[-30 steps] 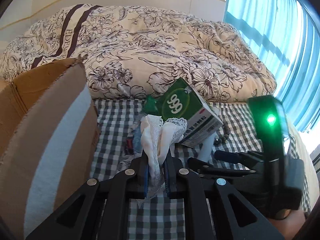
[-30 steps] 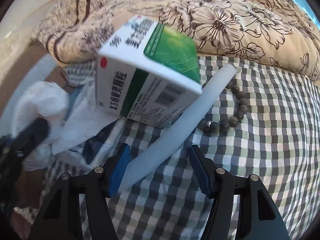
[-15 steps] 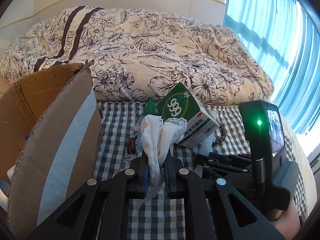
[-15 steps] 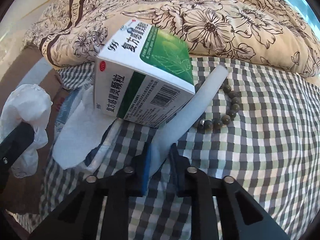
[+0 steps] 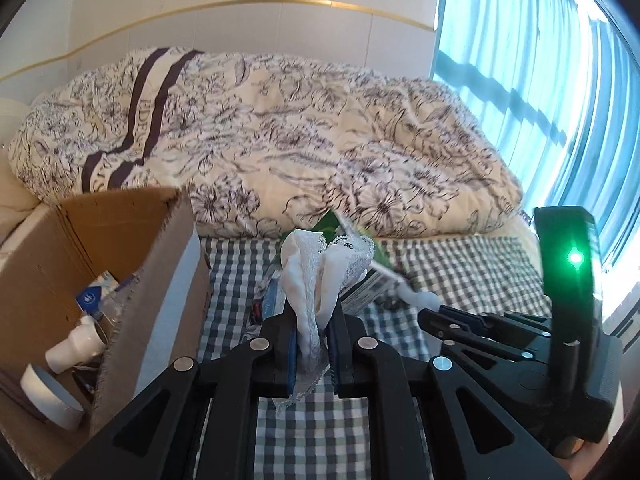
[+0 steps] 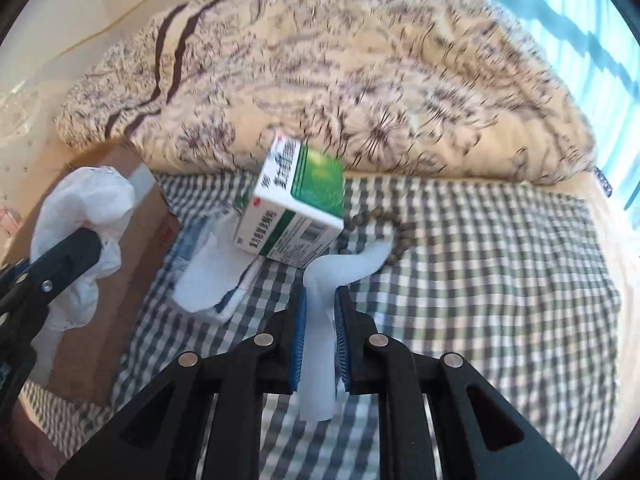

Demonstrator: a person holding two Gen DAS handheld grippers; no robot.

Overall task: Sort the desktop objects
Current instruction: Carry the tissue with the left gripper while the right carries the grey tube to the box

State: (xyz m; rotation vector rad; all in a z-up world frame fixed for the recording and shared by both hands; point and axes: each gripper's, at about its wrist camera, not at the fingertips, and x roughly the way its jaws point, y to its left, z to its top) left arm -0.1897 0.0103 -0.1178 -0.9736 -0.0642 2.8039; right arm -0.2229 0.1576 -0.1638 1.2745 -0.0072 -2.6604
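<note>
My left gripper [image 5: 313, 326] is shut on a white lace cloth [image 5: 320, 276], held above the checked sheet beside the cardboard box [image 5: 156, 280]. In the right wrist view that cloth [image 6: 86, 216] hangs at the left over the box [image 6: 132, 248]. My right gripper [image 6: 320, 300] is shut on a pale blue-white strip [image 6: 320, 320], whose far end curls up by the green and white medicine box [image 6: 296, 208]. In the left wrist view the strip [image 5: 420, 298] and the right gripper [image 5: 430, 316] sit at the right. A bead bracelet [image 6: 384, 220] lies behind the strip.
The cardboard box holds white containers [image 5: 52, 392] and a small blue packet [image 5: 90, 300]. A white and blue wrapper [image 6: 212, 276] lies left of the medicine box. A flowered duvet [image 5: 300, 132] is heaped behind the checked sheet [image 6: 500, 280]. Blue curtains [image 5: 540, 60] hang at the right.
My right gripper shut on the strip and lifted it back from under the medicine box, bending it. My left gripper rose with the cloth, so the inside of the cardboard box shows.
</note>
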